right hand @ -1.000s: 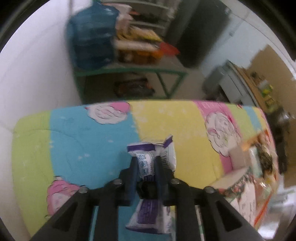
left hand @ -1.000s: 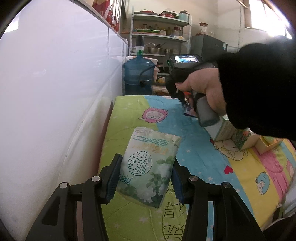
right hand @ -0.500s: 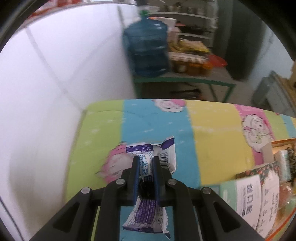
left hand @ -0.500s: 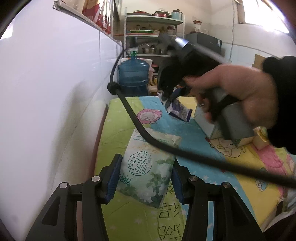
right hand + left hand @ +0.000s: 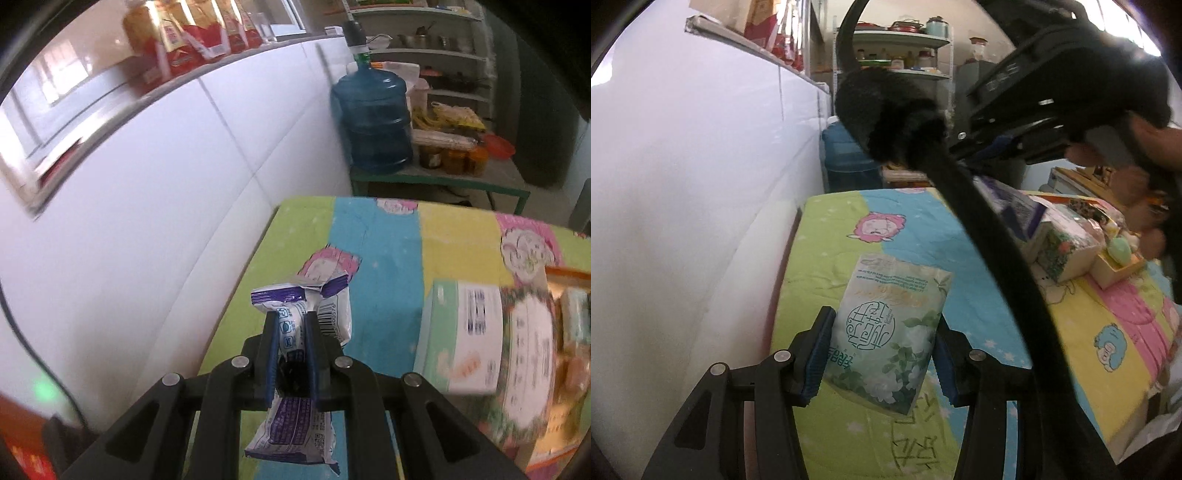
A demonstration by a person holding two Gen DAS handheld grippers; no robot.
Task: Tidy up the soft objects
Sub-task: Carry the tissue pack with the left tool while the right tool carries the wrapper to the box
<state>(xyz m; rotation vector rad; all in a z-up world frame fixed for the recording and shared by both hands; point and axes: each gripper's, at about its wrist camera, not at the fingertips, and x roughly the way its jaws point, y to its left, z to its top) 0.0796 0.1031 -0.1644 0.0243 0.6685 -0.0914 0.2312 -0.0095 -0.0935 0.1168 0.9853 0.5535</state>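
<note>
Left tongs point(image 5: 882, 354) clamped on the green tissue pack point(image 5: 890, 332), pads pressed into both sides, pack raised off the near green stripe of the cartoon-print bed cover point(image 5: 923, 236) close to the white wall point(image 5: 701, 184). Right tongs point(image 5: 291, 332) pinched narrow across the middle of a purple-and-white soft packet point(image 5: 295, 321), both ends flopping free, held above the blue stripe. Likely gripped mid-body to keep the limp wrapper from sliding out. At the right, a floral box point(image 5: 517, 350) already loaded with small goods, probably the destination. Black cable point(image 5: 990, 236) crossing the left view.
</note>
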